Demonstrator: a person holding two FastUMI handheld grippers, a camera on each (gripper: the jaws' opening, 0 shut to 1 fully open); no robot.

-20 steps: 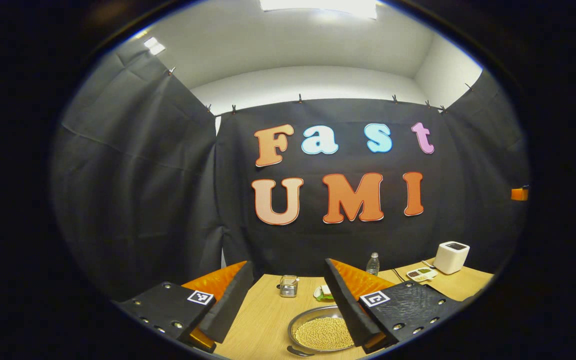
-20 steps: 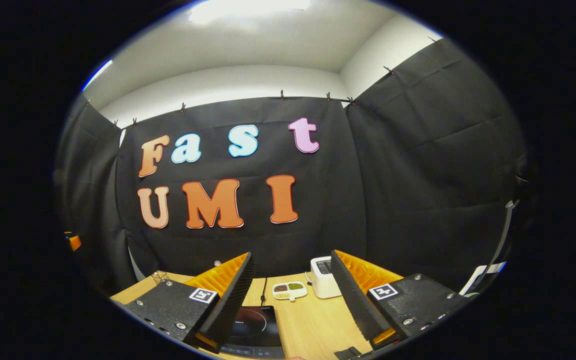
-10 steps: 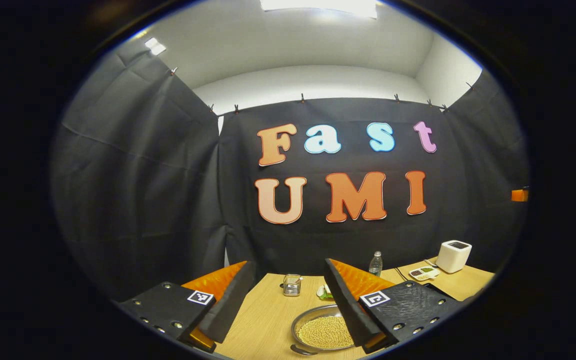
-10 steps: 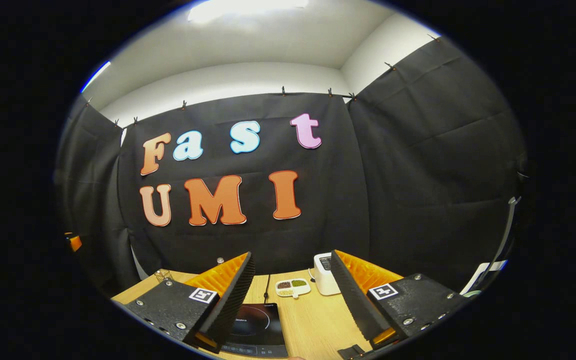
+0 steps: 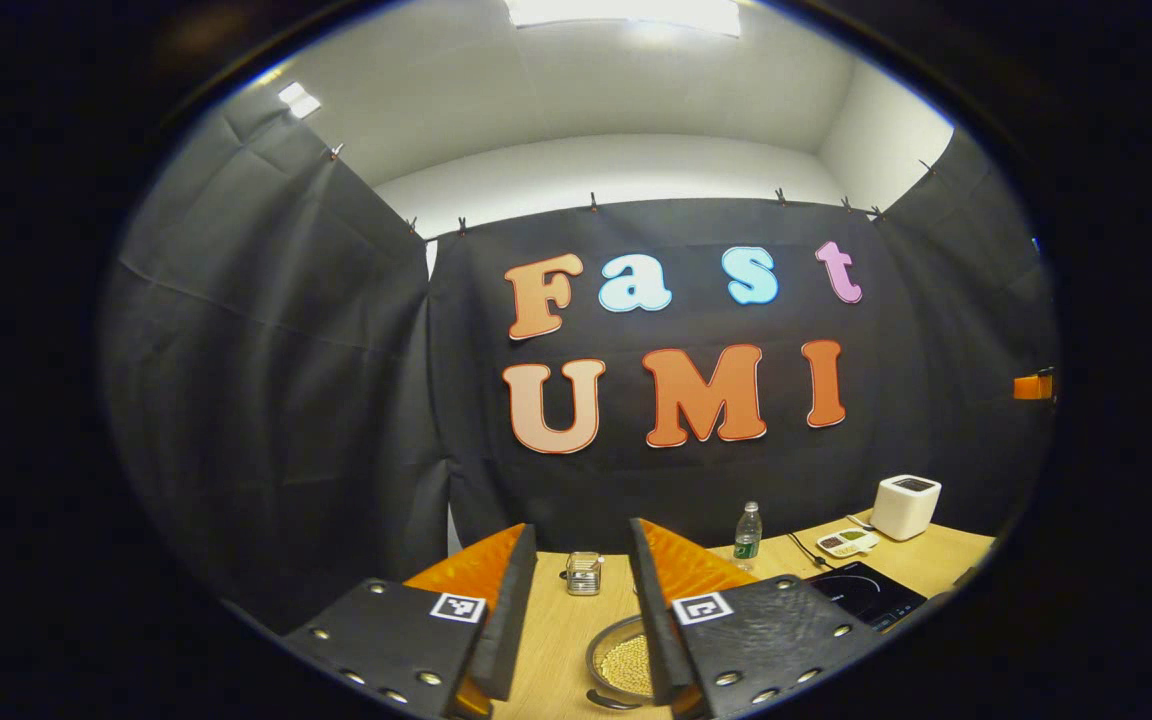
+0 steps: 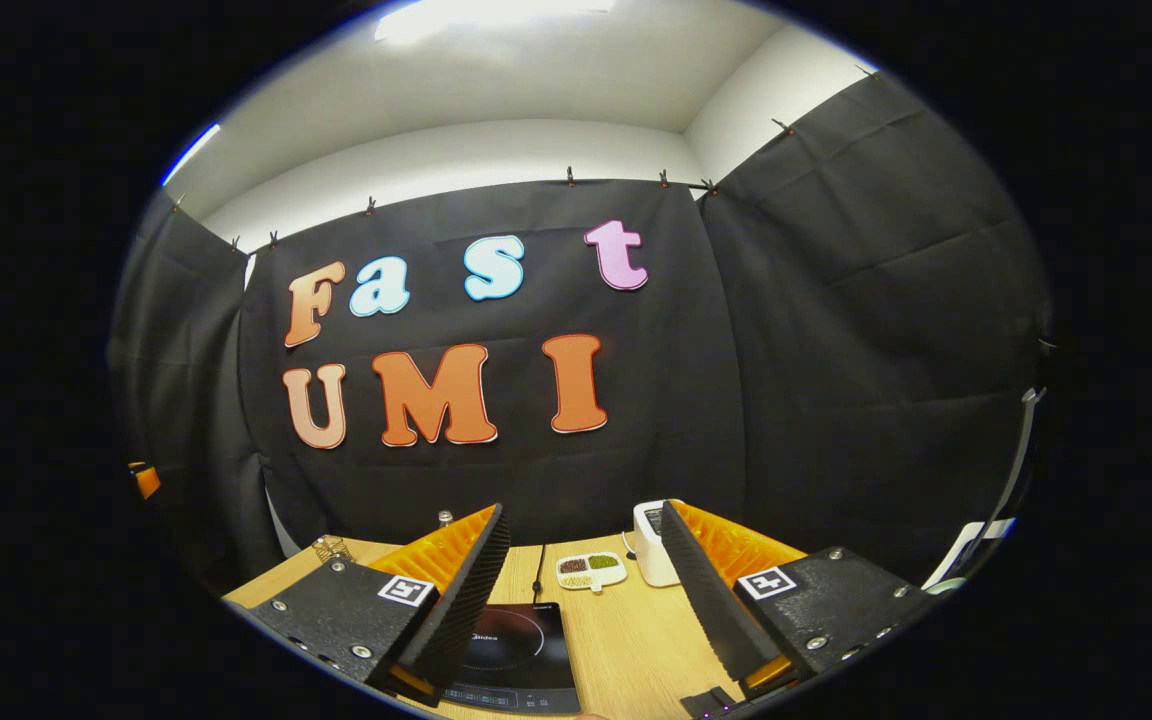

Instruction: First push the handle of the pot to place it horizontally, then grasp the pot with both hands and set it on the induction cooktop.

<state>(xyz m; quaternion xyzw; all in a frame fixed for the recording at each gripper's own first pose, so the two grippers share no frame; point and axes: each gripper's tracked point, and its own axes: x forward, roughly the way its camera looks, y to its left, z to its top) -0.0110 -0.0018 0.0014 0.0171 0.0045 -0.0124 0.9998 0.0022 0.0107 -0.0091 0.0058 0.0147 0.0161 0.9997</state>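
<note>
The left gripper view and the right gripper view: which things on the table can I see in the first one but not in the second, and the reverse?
The left gripper view alone gives the pot, filled with pale round beans, between the open left gripper, plus a water bottle and a small glass jar. The right gripper view alone gives a wire rack at the table's far left, and the open right gripper. Both give the induction cooktop, the white appliance, the divided dish and the wooden table.
</note>
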